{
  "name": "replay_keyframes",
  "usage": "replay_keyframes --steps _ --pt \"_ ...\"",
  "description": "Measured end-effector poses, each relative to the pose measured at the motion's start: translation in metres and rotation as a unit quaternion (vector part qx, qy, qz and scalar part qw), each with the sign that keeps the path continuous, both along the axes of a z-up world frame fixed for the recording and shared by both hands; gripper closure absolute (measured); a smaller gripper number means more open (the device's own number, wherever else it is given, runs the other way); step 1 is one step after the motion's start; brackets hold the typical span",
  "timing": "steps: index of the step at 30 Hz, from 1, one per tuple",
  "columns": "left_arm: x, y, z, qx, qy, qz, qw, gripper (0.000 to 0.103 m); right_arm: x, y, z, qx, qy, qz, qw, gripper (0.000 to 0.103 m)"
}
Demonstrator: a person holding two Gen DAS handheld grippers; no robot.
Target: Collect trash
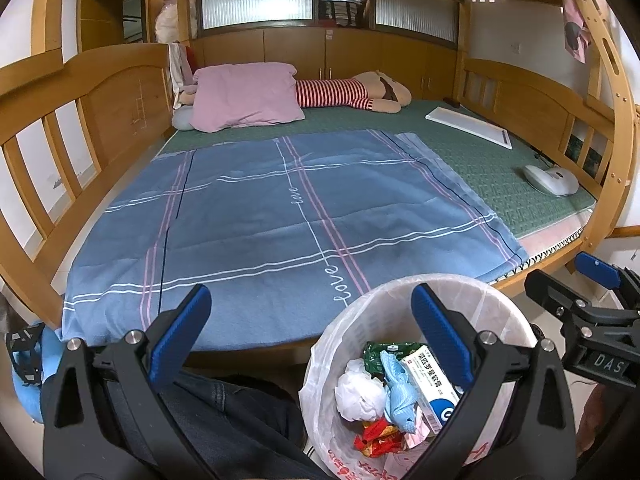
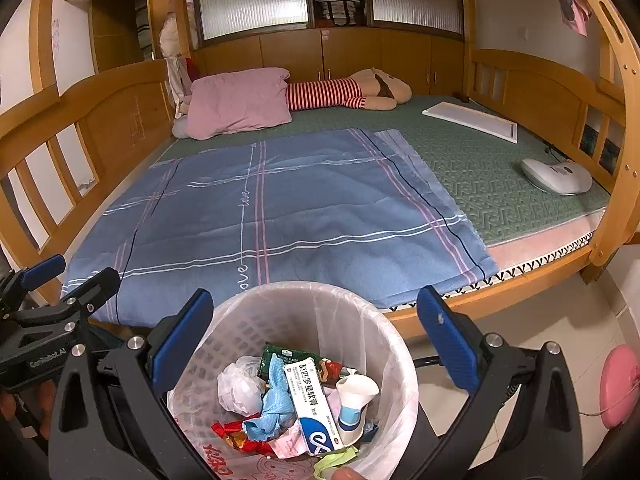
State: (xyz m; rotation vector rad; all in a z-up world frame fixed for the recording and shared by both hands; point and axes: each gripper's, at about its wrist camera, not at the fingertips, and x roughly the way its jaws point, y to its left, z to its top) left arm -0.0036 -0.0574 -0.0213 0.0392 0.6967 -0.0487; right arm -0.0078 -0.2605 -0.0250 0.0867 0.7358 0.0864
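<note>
Nearest the cameras, the left claw point(image 1: 312, 332) and the right claw point(image 2: 316, 332) both stand wide apart with nothing between their blue pads, each hanging above a white bin point(image 2: 384, 344) lined with a thin plastic bag, which stands on the floor just in front of the bed. The trash lies inside it: a white and blue medicine box point(image 2: 314, 406) slanting across the heap, a crumpled white tissue point(image 2: 236, 386), a twisted light blue cloth point(image 2: 272, 404), a red snack wrapper point(image 2: 240, 438), a green packet point(image 2: 276, 354) toward the back, and a white cup-shaped piece with a blue base point(image 2: 354, 404) leaning by the right wall. A pale tiled floor point(image 2: 520, 320) shows to the right, with a round pink object point(image 2: 620, 384) near the edge of the right view. Beyond the bin, a wooden bunk bed point(image 2: 528, 276) carries a blue checked sheet point(image 2: 280, 216) spread over a green mat point(image 2: 500, 184). Farther back on the mat lie a grey-white device point(image 2: 556, 176) by the right rail and a flat white board point(image 2: 472, 122). At the head rest a pink pillow point(image 2: 236, 100) and a plush doll in red stripes point(image 2: 344, 92), before wooden cabinets and frosted windows point(image 2: 252, 4).
</note>
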Motion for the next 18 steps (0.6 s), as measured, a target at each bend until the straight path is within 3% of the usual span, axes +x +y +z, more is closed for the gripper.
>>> replay_keyframes --steps 7,12,18 --pt "0.0002 -0.0028 -0.0008 0.012 -0.008 -0.002 0.9999 0.003 0.0003 -0.0038 -0.0020 0.008 0.002 -0.001 1.000 0.004" --pt "0.0014 0.0018 -0.0001 -0.016 -0.002 -0.012 0.9998 0.003 0.0025 -0.0073 -0.0046 0.012 0.007 -0.005 1.000 0.004" --pt "0.0021 0.0024 -0.0005 -0.008 -0.002 -0.001 1.0000 0.003 0.0034 -0.0087 -0.0063 0.014 0.009 -0.006 1.000 0.004"
